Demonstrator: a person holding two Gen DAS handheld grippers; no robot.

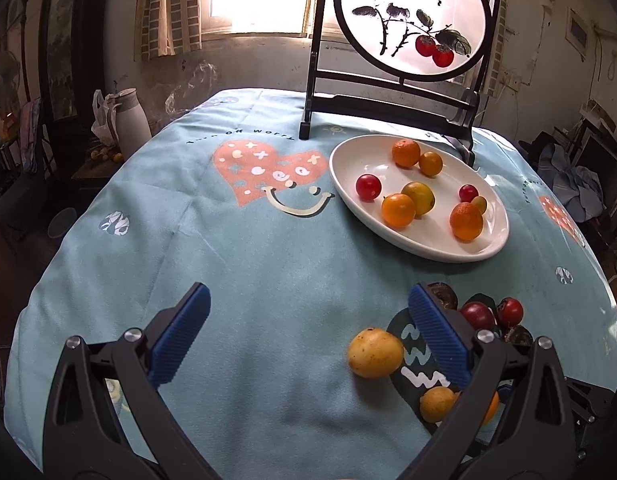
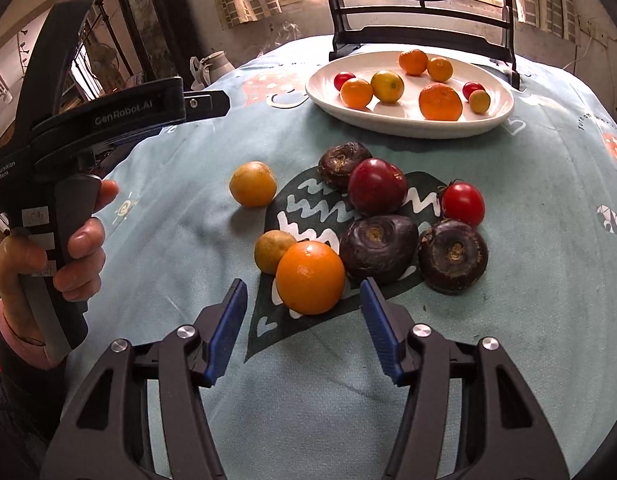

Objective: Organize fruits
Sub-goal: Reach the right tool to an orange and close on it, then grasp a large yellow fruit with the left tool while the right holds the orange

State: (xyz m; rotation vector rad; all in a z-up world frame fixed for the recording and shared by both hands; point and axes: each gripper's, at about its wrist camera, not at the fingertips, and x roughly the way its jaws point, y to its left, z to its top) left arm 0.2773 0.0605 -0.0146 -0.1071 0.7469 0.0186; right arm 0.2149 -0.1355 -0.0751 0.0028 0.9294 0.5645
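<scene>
A white oval plate [image 1: 348,168] [image 2: 408,126] at the far right of the table holds several oranges and small red fruits. Loose fruit lies nearer: a yellow fruit [image 1: 375,353] [image 2: 252,183], a small yellow citrus [image 1: 437,403] [image 2: 273,251], an orange [image 2: 310,277], a dark red fruit [image 2: 376,186], a red tomato [image 2: 463,198] and three dark purple water chestnuts [image 2: 378,248]. My left gripper [image 1: 308,300] is open and empty, the yellow fruit just inside its right finger. My right gripper [image 2: 304,292] is open, its tips either side of the orange's near edge.
A black framed round painted screen [image 1: 412,20] stands behind the plate. A white jug [image 1: 132,120] stands off the table's far left. The table wears a light blue printed cloth [image 1: 248,260]. The left gripper's body and hand [image 2: 68,200] show at the left in the right wrist view.
</scene>
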